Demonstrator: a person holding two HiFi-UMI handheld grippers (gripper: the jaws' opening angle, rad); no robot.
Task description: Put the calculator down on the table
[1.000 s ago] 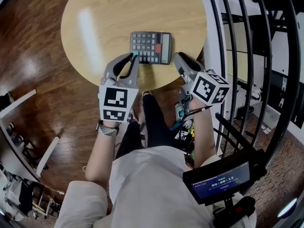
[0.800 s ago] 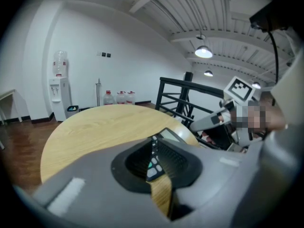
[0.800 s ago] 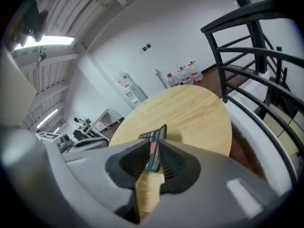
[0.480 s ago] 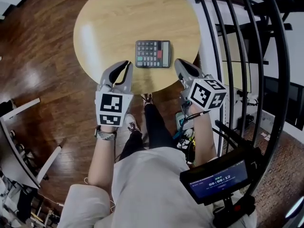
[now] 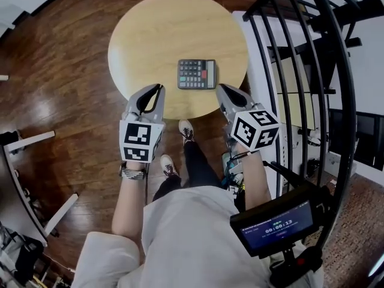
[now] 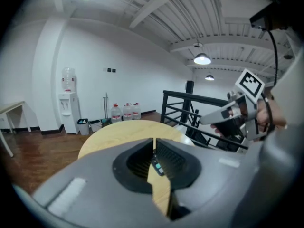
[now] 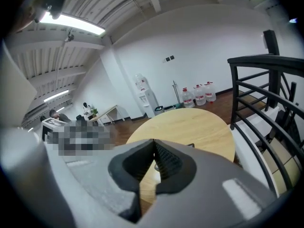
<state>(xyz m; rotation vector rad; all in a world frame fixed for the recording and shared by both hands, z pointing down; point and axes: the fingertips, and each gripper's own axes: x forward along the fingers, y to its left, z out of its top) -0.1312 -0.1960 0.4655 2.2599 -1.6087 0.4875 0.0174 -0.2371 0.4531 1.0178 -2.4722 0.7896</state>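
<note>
Where the head view looks steeply down past a pale shirt point(image 5: 192, 233) and a small dark screen point(image 5: 281, 225) at the person's right side, both forearms reach forward. Each hand holds a gripper whose tips show over the table's near edge. The left gripper point(image 5: 158, 90) has its jaws pressed together at the tips with nothing between them; its own view shows only bare tabletop through the slit lower down. The right gripper point(image 5: 222, 90) is likewise closed tight and empty, its ribbed pads meeting in its own view. Neither gripper touches the calculator point(image 5: 197, 74). It lies flat on the round wooden table point(image 5: 150, 35), keys up, on the near right part of the top, between the two grippers' tips and a little beyond them. Dark wooden floor point(image 5: 72, 71) surrounds the table, and a black railing point(image 5: 300, 71) curves past its right side. Farther off, against the white wall, the left gripper view shows a water cooler point(image 6: 67, 99) and a row of water bottles point(image 6: 126, 111).
</note>
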